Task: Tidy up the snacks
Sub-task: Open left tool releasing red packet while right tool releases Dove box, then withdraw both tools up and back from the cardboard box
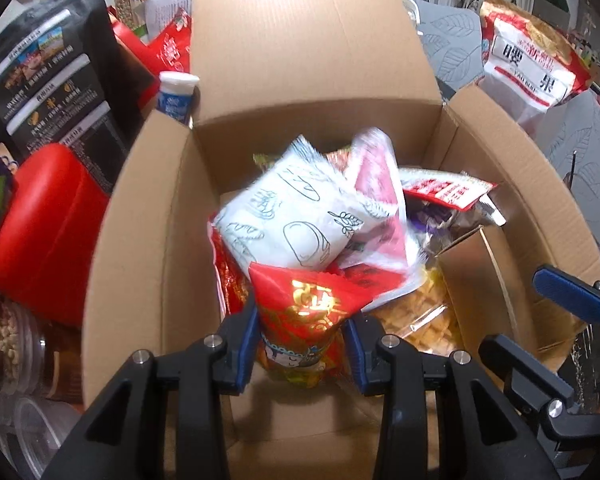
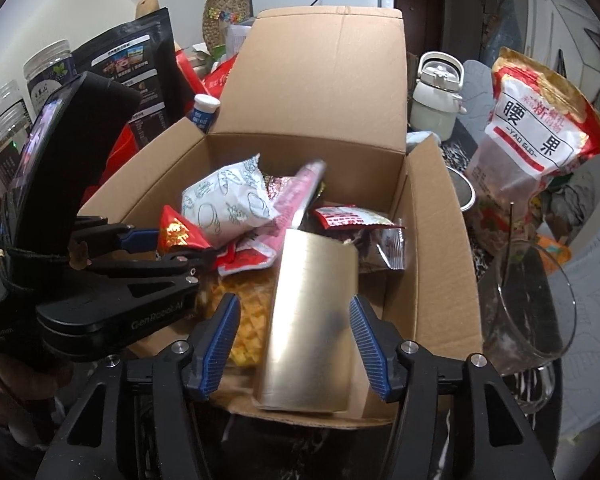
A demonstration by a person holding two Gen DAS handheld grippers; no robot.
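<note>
An open cardboard box [image 1: 148, 220] [image 2: 432, 240] holds several snack packets, among them a white packet with bread drawings [image 1: 292, 212] [image 2: 224, 200]. My left gripper [image 1: 300, 340] [image 2: 180, 246] is shut on a red packet with gold characters [image 1: 304, 300] [image 2: 178, 234], at the box's near left side. A gold box [image 2: 312, 320] [image 1: 476, 272] leans against the near wall inside the carton. My right gripper [image 2: 296, 340] [image 1: 512, 310] stands open around it, with a clear gap at the left pad.
A cashew bag [image 2: 540, 132] [image 1: 528, 68] stands right of the carton, with a glass [image 2: 528, 300] in front of it and a white kettle [image 2: 436, 96] behind. On the left are a black pouch [image 1: 48, 80], a red container [image 1: 48, 232], jars [image 2: 48, 68] and a small bottle [image 1: 176, 96].
</note>
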